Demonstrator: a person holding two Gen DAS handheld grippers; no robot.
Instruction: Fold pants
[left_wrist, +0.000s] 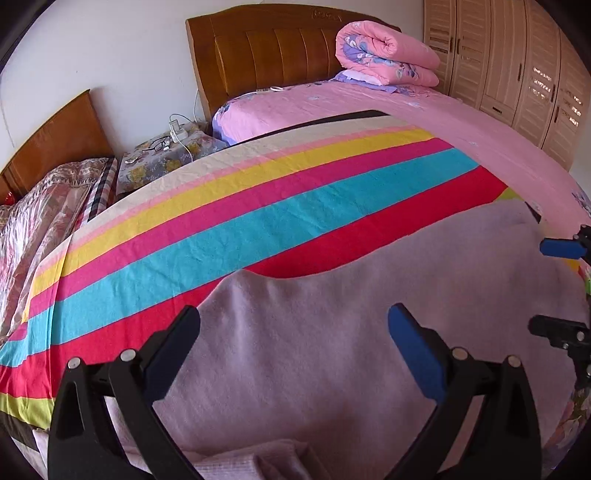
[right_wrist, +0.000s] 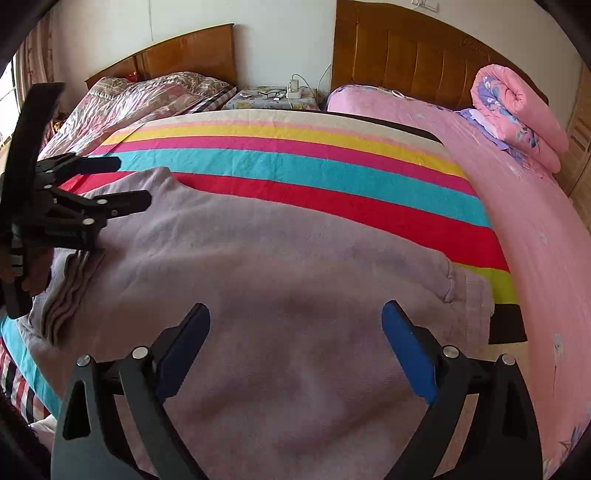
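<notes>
We find the pants soft and limp; take the edges; both grippers gape wide, holding nothing.

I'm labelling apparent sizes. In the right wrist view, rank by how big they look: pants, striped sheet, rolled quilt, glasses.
1. Pants, though nearest the camera, so unsure against the sheet.
2. Striped sheet.
3. Rolled quilt.
4. Glasses, tiny and far away.
</notes>
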